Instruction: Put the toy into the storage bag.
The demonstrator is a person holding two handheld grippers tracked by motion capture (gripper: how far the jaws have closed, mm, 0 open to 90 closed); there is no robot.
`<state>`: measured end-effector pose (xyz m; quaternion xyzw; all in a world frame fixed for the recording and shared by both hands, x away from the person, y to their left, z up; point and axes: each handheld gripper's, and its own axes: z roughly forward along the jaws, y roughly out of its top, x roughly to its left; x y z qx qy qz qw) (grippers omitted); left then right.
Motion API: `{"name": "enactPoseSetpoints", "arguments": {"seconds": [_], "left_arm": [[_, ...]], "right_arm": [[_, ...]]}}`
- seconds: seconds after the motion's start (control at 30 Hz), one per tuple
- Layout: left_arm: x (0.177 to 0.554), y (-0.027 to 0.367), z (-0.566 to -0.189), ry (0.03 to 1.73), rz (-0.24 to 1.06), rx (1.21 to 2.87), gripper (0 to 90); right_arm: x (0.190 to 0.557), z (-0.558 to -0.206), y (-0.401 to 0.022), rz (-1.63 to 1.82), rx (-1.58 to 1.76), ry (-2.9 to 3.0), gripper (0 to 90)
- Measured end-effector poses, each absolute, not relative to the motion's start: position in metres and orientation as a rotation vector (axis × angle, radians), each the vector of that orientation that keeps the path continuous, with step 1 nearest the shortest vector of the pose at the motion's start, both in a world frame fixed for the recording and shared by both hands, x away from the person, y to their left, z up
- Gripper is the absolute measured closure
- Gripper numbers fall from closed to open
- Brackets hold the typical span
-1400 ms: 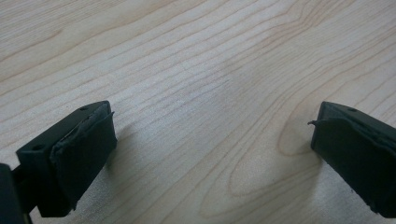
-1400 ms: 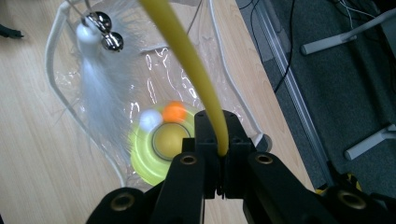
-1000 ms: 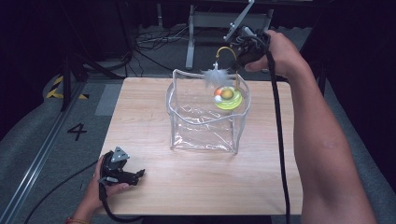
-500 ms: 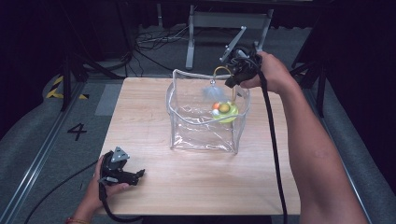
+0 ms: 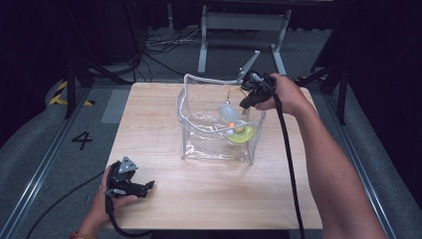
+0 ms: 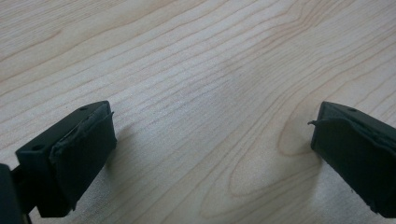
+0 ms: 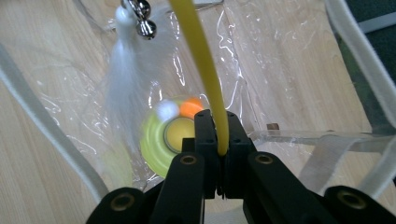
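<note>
A clear plastic bag (image 5: 214,134) stands open on the wooden table (image 5: 164,204). My right gripper (image 5: 247,102) hangs over its far right rim, shut on a yellow wand (image 7: 198,60) (image 5: 234,91). From the wand dangles a white feather tuft (image 7: 123,79) (image 5: 227,110) with small bells (image 7: 142,21), lowered inside the bag. On the bag's floor lies a yellow-green ring toy (image 7: 159,140) (image 5: 240,134) with an orange ball (image 7: 190,107). My left gripper (image 5: 148,186) rests low at the table's near left, open, its pads (image 6: 84,149) spread over bare wood.
The bag's white-trimmed rim (image 7: 359,51) runs close to my right gripper. A metal stand (image 5: 239,25) and loose cables (image 5: 164,42) lie on the floor beyond the table. A floor mark "4" (image 5: 82,140) sits left of the table.
My right gripper has come nearer and lower, bringing the wand and feather tuft down into the bag. The left gripper has stayed still.
</note>
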<state>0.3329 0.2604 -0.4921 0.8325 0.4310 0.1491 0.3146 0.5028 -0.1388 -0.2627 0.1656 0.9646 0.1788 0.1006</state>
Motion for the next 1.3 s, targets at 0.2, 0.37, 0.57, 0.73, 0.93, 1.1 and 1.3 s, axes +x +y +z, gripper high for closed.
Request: {"name": "enactPoseSetpoints", "arguments": {"seconds": [0.2,0.37,0.57,0.73,0.93,1.1,1.3], "left_arm": [[0.333,0.26,-0.492,1.136,0.393,2.194,0.2],[0.333,0.26,-0.492,1.135,0.393,2.194,0.2],[0.333,0.26,-0.492,1.136,0.393,2.195,0.2],[0.333,0.26,-0.492,1.136,0.393,2.195,0.2],[0.333,0.26,-0.492,1.136,0.392,2.195,0.2],[0.333,0.26,-0.492,1.133,0.397,2.195,0.2],[0.333,0.26,-0.492,1.133,0.397,2.195,0.2]], "right_arm": [[0.5,-0.271,-0.139,0.529,0.491,2.859,88.2],[0.499,-0.28,-0.138,0.507,0.485,2.873,88.2],[0.498,-0.287,-0.136,0.481,0.478,2.89,88.1],[0.497,-0.292,-0.136,0.447,0.469,2.905,88.0],[0.497,-0.295,-0.138,0.44,0.48,2.92,86.8],[0.496,-0.294,-0.139,0.438,0.479,2.915,86.7],[0.493,-0.289,-0.142,0.484,0.472,2.898,83.2]]}}
